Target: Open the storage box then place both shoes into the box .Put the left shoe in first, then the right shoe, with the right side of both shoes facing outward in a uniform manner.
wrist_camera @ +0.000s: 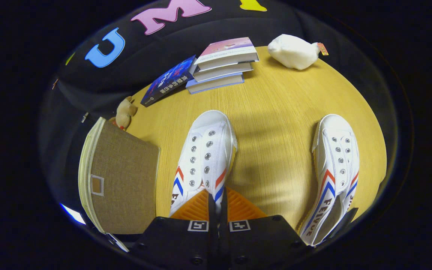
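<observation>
gripper view: the hand-held gripper (218,204) sits low over the heel end of a white canvas low-top shoe with red and blue side stripes and metal eyelets (204,157). its two fingers are pressed close together, with a thin part of the shoe's rear edge between them; whether both fingers press on that edge cannot be told. the shoe lies on the light wood-grain surface (276,112) with its toe pointing away from the fingers.

a second white canvas shoe with the same red and blue stripes (334,168) lies on the surface well apart from the first, on the right side of the fingers, its toe also pointing away.

a beige fabric storage box with a cream edge and a small label pocket (122,176) stands on the left side of the fingers, just beside the first shoe. its lid appears closed.

beyond the box, a small tan plush toy (126,111) rests at the surface edge. further ahead, a stack of three books (223,65) lies on the surface, and a dark blue book (167,80) leans against the stack. a white plush toy with a small tag (294,51) lies near the stack, on its right.
</observation>
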